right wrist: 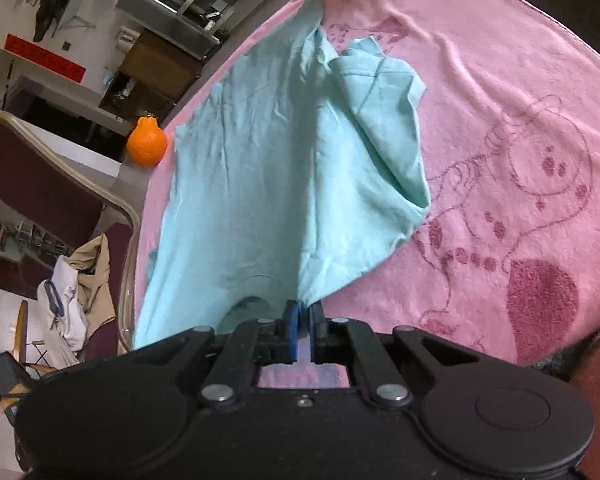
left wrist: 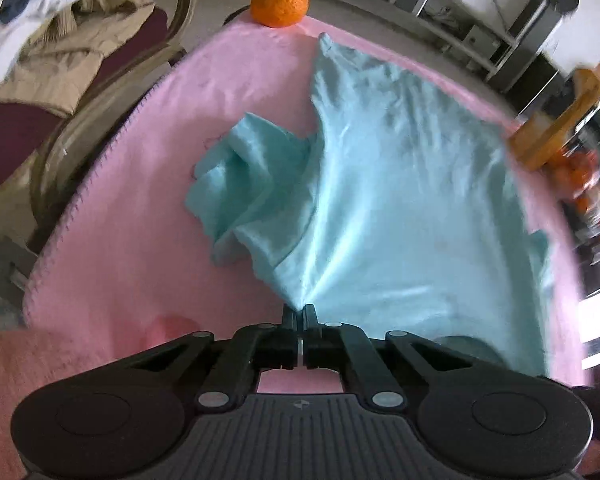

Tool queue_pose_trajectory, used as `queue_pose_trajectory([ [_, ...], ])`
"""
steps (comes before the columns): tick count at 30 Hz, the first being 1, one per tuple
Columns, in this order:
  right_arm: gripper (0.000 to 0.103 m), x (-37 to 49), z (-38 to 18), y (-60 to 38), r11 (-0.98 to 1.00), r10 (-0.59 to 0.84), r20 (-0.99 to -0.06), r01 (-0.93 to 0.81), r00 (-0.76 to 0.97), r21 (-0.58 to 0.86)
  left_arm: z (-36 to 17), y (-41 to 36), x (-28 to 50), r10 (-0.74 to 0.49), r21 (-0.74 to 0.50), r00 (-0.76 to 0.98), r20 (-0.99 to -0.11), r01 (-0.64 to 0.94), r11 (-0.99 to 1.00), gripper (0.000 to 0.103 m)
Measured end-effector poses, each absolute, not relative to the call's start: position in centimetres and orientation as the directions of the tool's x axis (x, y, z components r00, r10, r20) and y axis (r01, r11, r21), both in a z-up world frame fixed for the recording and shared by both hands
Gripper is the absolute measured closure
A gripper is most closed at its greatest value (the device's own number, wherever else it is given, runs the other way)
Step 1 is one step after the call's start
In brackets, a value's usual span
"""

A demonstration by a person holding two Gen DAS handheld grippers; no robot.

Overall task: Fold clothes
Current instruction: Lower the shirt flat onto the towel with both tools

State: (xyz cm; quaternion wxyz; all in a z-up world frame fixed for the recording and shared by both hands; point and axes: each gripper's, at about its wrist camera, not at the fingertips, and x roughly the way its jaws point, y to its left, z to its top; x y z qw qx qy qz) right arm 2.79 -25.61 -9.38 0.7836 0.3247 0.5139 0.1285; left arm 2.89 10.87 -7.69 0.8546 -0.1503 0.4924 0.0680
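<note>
Pink fleece blanket (right wrist: 520, 100) covers the table. Light-blue cotton T-shirt (left wrist: 400, 184) spread on it. My left gripper (left wrist: 299, 312) and right gripper (right wrist: 303, 308) each pinch its near edge. Orange mandarin (left wrist: 281, 2) at 12 o'clock in the left view.

No text, number or brand name can be read in either view. In the right wrist view two red signs (right wrist: 44, 58) hang on the far wall at the left; they carry darker marks, too small and blurred to make out as characters. In the left wrist view a small embossed emblem (left wrist: 301, 403) sits at the middle of the ribbed grey body of the left tool, a mark without letters. The pink blanket (right wrist: 500, 120) bears a printed cartoon drawing (right wrist: 540, 168) with dots and a dark heart shape, but no words.
</note>
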Motion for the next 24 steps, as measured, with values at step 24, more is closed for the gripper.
queue_pose_trajectory([
  [24, 0.089, 3.0, -10.0, -19.1, 0.946, 0.312, -0.830, -0.237, 0.463, 0.223, -9.9, 4.5, 2.3, 0.130, 0.159, 0.477, -0.869, 0.020, 0.987, 0.084],
])
